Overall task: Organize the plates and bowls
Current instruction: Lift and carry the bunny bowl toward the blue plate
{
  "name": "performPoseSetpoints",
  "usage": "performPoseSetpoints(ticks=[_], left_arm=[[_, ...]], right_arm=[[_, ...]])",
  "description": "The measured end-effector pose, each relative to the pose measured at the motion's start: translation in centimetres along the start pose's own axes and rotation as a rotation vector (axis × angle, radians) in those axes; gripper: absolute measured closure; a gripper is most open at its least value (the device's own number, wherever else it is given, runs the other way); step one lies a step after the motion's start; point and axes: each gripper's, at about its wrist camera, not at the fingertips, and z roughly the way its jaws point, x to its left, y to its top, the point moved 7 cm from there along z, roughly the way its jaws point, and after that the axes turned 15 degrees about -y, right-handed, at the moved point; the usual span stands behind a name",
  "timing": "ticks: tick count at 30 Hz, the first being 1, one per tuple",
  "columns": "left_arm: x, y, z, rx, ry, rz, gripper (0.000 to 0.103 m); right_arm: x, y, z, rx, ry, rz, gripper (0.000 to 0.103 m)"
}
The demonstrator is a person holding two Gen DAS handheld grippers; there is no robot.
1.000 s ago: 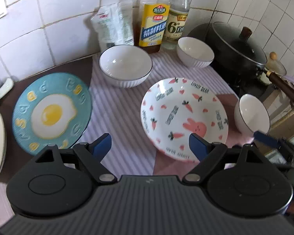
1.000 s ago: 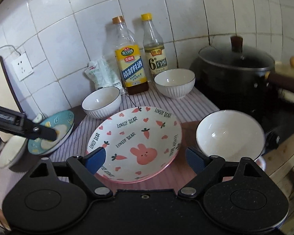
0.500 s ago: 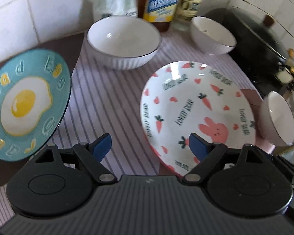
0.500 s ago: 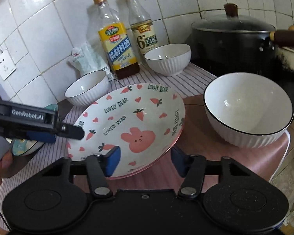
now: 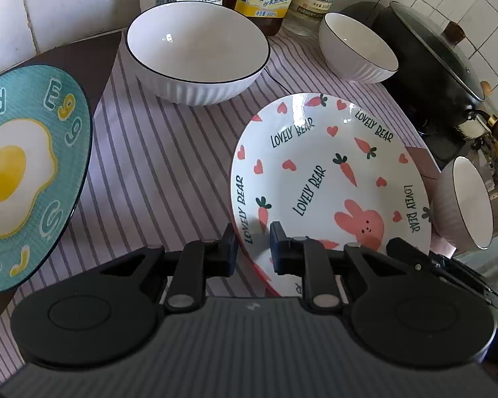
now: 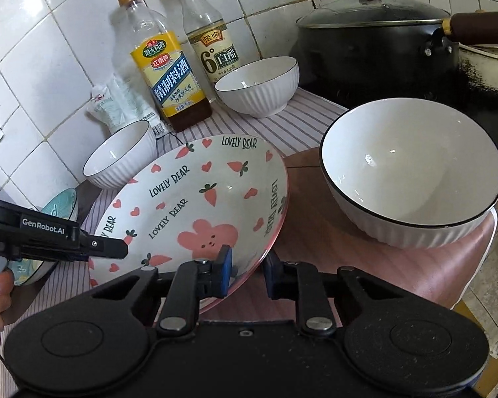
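The white "Lovely Bear" rabbit plate [image 5: 328,179] lies on the striped cloth. My left gripper [image 5: 251,248] is shut on its near-left rim. My right gripper [image 6: 247,267] is shut on its near-right rim, and the plate [image 6: 196,199] tilts up slightly in the right wrist view. The left gripper [image 6: 109,248] shows at the plate's left edge there. A teal fried-egg plate [image 5: 23,172] lies to the left. Three white ribbed bowls stand around: back left [image 5: 196,53], back right [image 5: 358,49] and right [image 6: 411,172].
Two sauce bottles [image 6: 169,66] and a plastic packet [image 6: 116,106] stand against the tiled wall. A black lidded pot [image 6: 378,46] sits on the stove at the right. The counter edge drops off beside the right bowl.
Both grippers moved forward and down to the rabbit plate and closed on its rim from open. The plate's near edge has lifted a little.
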Motion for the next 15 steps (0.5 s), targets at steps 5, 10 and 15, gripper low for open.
performPoseSetpoints(ticks=[5,10,15], left_arm=[[0.40,0.16,0.19,-0.006,-0.031,-0.054,0.083],[0.05,0.12,0.11,0.000,-0.024,-0.050,0.083],[-0.27,0.16,-0.41,0.047,-0.010,-0.038,0.083]], right_arm=[[-0.13,0.04,0.33,-0.012,0.019,0.009,0.078],[-0.01,0.43,0.48,0.002,0.024,-0.024,0.078],[0.15,0.65,0.05,0.028,0.055,-0.081,0.078]])
